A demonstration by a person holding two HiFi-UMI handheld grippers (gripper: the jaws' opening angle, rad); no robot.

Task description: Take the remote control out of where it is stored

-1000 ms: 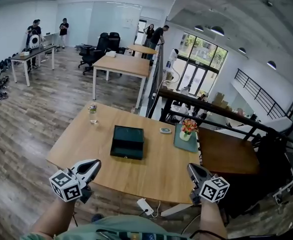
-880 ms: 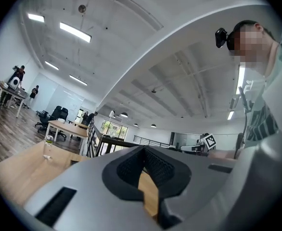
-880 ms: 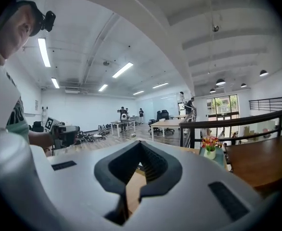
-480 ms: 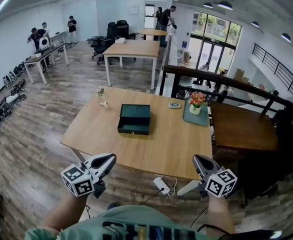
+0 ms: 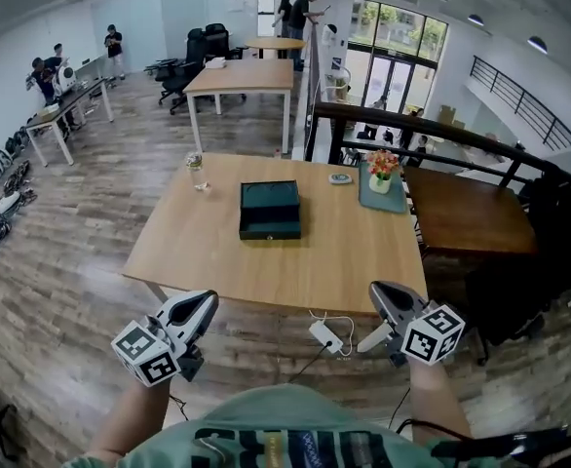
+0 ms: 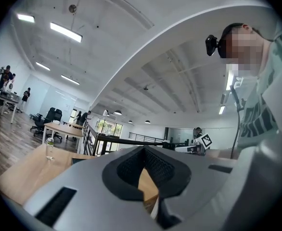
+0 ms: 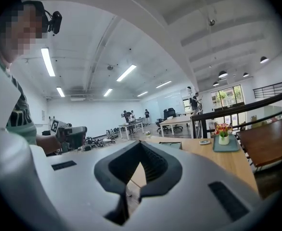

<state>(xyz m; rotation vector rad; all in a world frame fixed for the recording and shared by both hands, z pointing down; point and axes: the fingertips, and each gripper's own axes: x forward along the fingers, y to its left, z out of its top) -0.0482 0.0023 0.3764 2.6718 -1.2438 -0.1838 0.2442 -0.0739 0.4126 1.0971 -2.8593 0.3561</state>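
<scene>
- An open office with plank flooring; a wooden counter (image 5: pixel 363 261) stands just ahead of the person.
- A dark box (image 5: pixel 270 210) sits mid-counter with its lid down, probably the storage spot. No remote shows in any view, so I would guess it is inside.
- The left tool (image 5: pixel 203 307) and right tool (image 5: pixel 378 291) are both pinched together on nothing. They are held level, short of the near edge and well apart from the box, which looks like a carrying pose.

Standing on tabletop (image 5: pixel 295 261): glass jar (image 5: pixel 196 167) near far left corner, flower vase (image 5: pixel 381 175) on teal tray (image 5: pixel 388 204) near far right corner. Below tabletop's near edge: white power strip (image 5: pixel 325 336).
</scene>
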